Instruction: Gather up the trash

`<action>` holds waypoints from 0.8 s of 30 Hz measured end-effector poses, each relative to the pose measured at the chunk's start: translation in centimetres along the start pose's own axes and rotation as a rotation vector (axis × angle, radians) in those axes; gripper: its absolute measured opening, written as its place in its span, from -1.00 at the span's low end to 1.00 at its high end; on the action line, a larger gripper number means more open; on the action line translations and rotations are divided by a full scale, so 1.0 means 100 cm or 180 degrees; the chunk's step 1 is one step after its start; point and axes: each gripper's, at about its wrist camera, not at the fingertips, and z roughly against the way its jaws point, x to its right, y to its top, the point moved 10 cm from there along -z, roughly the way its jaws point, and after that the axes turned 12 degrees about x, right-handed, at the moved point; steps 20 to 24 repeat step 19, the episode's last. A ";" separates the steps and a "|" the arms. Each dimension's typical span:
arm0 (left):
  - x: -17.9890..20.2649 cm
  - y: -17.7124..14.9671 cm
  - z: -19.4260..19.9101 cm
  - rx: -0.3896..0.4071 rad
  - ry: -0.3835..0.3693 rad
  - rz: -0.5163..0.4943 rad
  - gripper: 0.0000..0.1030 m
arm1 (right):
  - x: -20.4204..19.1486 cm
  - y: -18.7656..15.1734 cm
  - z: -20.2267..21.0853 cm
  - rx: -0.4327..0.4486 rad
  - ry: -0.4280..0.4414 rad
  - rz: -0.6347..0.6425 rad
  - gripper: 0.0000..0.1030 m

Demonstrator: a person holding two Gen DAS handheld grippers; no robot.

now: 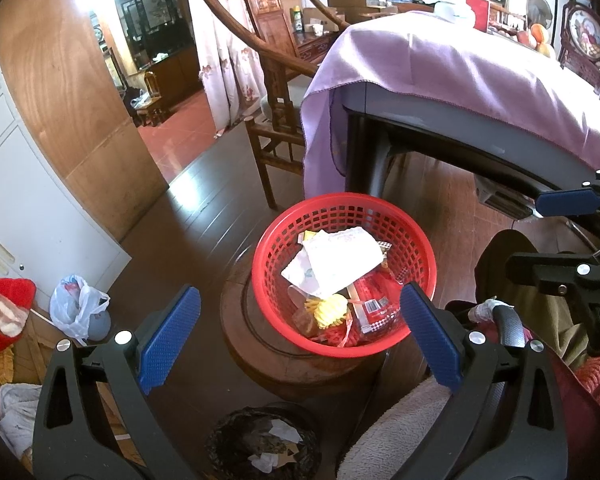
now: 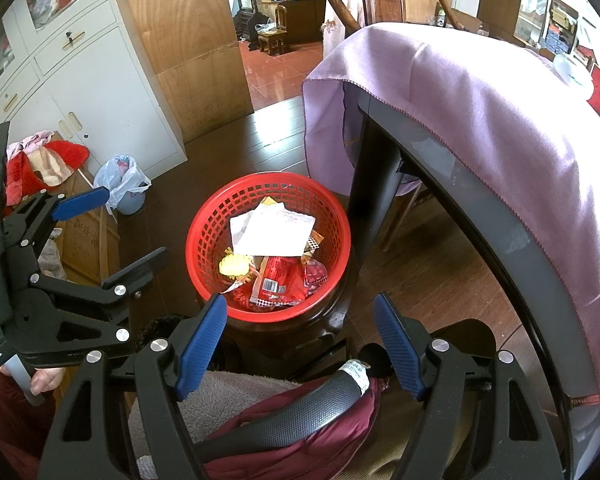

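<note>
A red mesh basket (image 1: 340,205) (image 2: 204,236) stands on a round wooden stool (image 1: 260,364). It holds a white crumpled paper (image 1: 340,264) (image 2: 276,232), a yellow ridged piece (image 1: 330,311) (image 2: 234,265) and red snack wrappers (image 1: 374,306) (image 2: 278,280). My left gripper (image 1: 300,290) hovers open just short of the basket's near rim, with nothing between its blue pads. My right gripper (image 2: 300,300) is open and empty too, above the near rim. Each gripper shows in the other's view: the right one (image 1: 540,236) beside the basket, the left one (image 2: 136,222) left of it.
A table under a purple cloth (image 1: 440,72) (image 2: 480,100) stands right of the basket. A dark wicker bin (image 1: 264,444) with paper scraps sits low in front. A plastic bag (image 1: 78,304), piled clothes and a white cabinet (image 2: 100,92) are to the left; a wooden chair (image 1: 276,80) stands behind.
</note>
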 end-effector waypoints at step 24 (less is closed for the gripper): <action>-0.004 -0.001 0.000 -0.0002 0.0023 0.0013 0.87 | -0.003 0.000 0.002 0.0012 0.0008 -0.0014 0.45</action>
